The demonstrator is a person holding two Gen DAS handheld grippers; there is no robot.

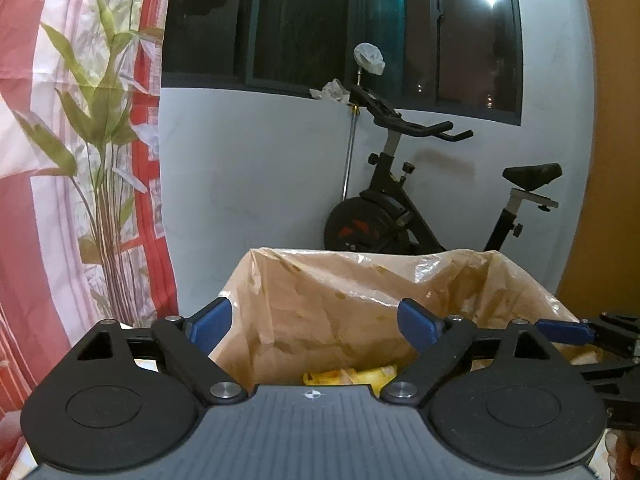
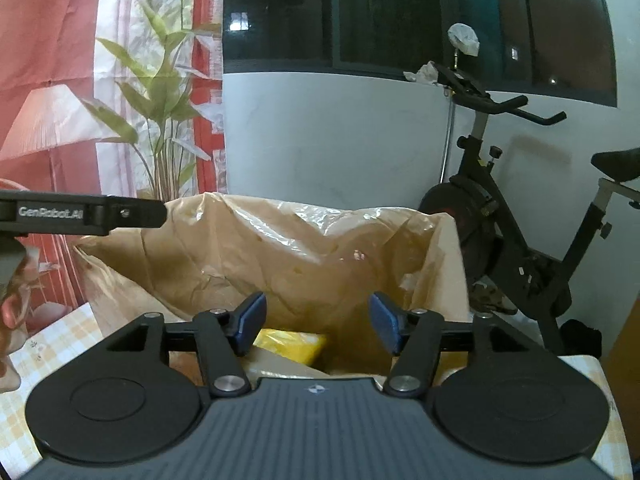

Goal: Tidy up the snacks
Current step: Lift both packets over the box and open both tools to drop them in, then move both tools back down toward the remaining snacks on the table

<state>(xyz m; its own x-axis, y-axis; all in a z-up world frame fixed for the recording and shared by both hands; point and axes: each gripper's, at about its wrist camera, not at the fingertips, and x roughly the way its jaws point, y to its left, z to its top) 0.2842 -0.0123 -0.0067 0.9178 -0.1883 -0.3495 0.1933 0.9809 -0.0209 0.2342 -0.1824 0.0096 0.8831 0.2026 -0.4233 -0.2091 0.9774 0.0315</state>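
snacks in yellow wrappers (image 1: 352,376) lie at the bottom of a tan plastic-lined bag (image 1: 340,304), just past both tools. left gripper (image 1: 316,326) points into the bag's mouth, its blue pads spread wide with nothing between them. right gripper (image 2: 316,322) hovers over the same opening beside it, its pads apart and empty, a yellow packet (image 2: 292,344) showing below them. the bag's crumpled rim rises ahead and hides its far side. the bag stands on a checked tablecloth (image 2: 56,336). beyond, a black exercise bike (image 1: 404,208) stands against a pale wall, a leaf-printed curtain (image 1: 88,140) hangs to the left, and a dark window (image 1: 328,24) sits above.
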